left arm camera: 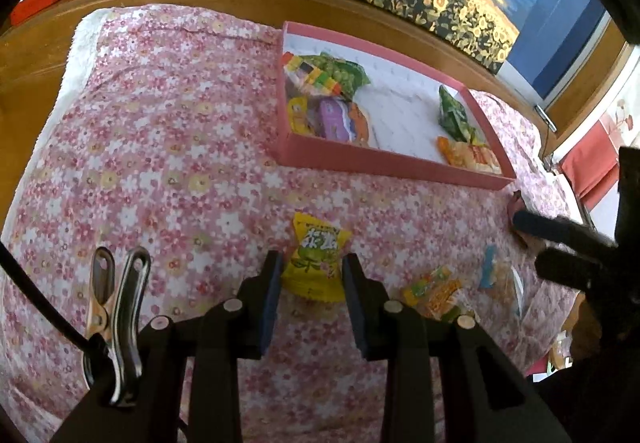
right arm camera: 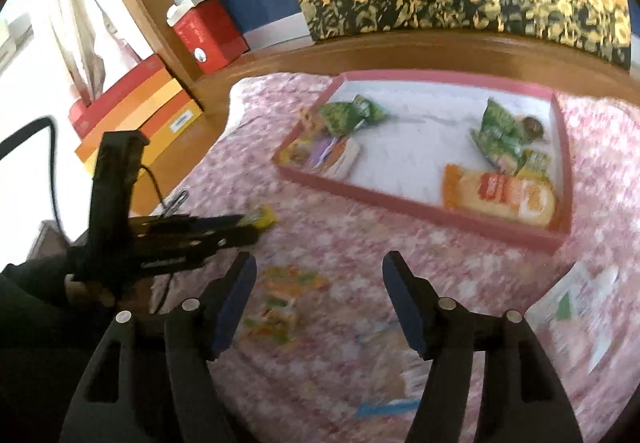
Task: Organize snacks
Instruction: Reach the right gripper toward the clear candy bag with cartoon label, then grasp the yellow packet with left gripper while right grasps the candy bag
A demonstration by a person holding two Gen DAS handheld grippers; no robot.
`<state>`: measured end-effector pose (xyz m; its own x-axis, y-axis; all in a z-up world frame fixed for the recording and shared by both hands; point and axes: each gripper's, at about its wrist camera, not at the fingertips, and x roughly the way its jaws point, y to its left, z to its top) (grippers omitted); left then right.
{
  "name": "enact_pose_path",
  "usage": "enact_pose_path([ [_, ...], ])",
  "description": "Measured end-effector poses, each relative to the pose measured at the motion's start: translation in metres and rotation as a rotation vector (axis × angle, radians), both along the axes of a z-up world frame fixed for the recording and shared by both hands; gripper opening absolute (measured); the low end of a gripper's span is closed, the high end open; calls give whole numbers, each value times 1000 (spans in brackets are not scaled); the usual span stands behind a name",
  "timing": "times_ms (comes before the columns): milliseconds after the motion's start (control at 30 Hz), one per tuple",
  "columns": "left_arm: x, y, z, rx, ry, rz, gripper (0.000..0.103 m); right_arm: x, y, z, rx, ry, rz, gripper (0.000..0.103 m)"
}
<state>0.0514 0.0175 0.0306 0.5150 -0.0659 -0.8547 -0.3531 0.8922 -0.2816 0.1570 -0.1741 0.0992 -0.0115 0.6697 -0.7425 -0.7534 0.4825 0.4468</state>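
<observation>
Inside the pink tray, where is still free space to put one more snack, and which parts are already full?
The pink tray has a bare white strip down its middle, between the purple packet and the green packet, running to the far wall. Both ends are crowded: stacked snacks at one end, the orange packet and green packets at the other.

Little print on the snacks can be read.

The yellow snack packet [left arm camera: 316, 263], seen from the left wrist view, carries large green characters on its front, too distorted to make out for certain. The packets in the pink tray [left arm camera: 384, 167] show coloured print that is too small to read. The right wrist view is blurred, and the label on the orange box [right arm camera: 182, 119] cannot be read.
</observation>
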Motion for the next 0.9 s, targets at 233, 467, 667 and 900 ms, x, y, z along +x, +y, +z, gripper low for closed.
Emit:
enact_pose_path([
  [233,2,0,-5,-9,9,-2,32,-16,21,-29,-59,96,103,67],
  [467,-3,-1,-4,-13,8,-12,32,-40,39,-43,-192,-1,176,33],
  [667,-8,0,9,25,-21,1,32,-20,11,-20,-82,18,49,33],
  [900,-9,-9,89,179,-191,-49,32,9,-48,76,19,-132,-139,33],
])
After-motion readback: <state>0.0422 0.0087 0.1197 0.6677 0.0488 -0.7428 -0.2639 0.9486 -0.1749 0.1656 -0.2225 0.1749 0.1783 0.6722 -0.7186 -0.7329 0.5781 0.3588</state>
